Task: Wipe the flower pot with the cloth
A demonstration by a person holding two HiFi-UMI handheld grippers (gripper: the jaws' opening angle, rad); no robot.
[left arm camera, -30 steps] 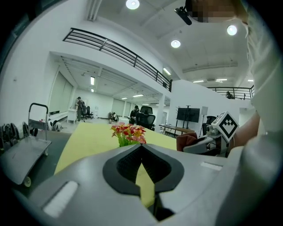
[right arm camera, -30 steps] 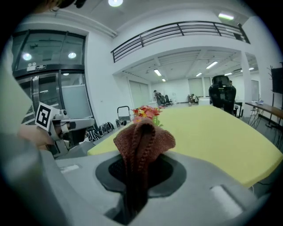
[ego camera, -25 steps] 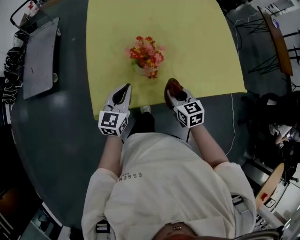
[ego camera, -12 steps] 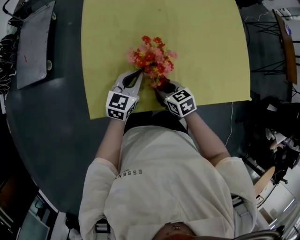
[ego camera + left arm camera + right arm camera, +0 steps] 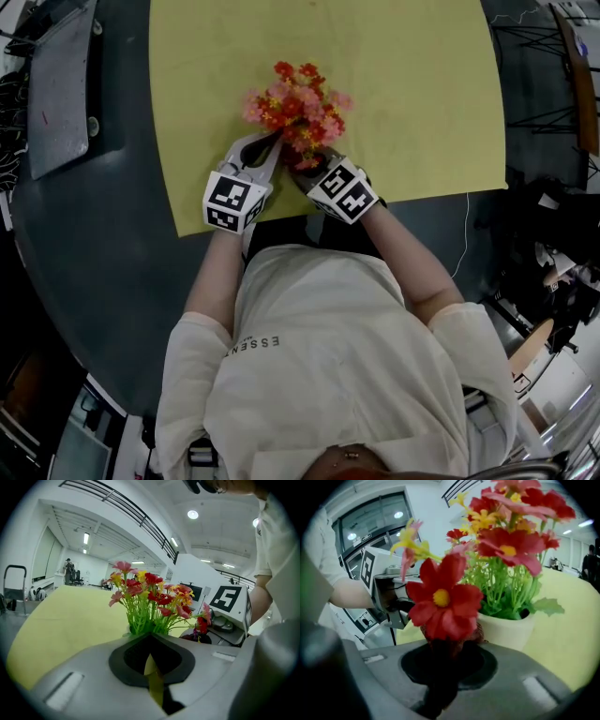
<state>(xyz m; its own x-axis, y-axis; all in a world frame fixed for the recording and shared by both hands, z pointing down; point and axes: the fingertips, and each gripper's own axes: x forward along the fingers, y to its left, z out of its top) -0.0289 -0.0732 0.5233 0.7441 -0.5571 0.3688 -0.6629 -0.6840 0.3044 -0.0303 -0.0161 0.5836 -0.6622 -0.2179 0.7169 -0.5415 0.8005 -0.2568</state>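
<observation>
On the yellow bench (image 5: 422, 94), toward its near edge, sits the flower pot (image 5: 506, 630), cream-white and stuffed with red, pink and yellow flowers (image 5: 295, 103).

Change over the last second: both grippers came in from the bench's near edge and closed on the pot. Before that they hung well short of it, with the pot rim in plain sight from above.

Now the left gripper (image 5: 270, 145) is tucked in at the pot's left side under the blooms. Its jaws are pressed together with nothing in them, and only a thin yellow sliver of bench shows through the slit. The right gripper (image 5: 302, 169) is at the pot's near-right side, jaws pinching the dark red-brown cloth (image 5: 454, 648), with the bunched end up at the pot wall.

My read: the approach looks done and wiping is about to start. The left gripper is likely there to steady the pot, but that's a guess.

Hard to see:
- **Head view:** the pot is fully covered by flowers and gripper tips.
- **Right gripper view:** a big red bloom sits over the spot where cloth meets pot, so contact can't be confirmed.
- **Left gripper view:** only stems show, so I can't tell whether that gripper touches the pot or sits just beside it.
- **Cloth:** how much hangs below the jaws is cut off.
</observation>
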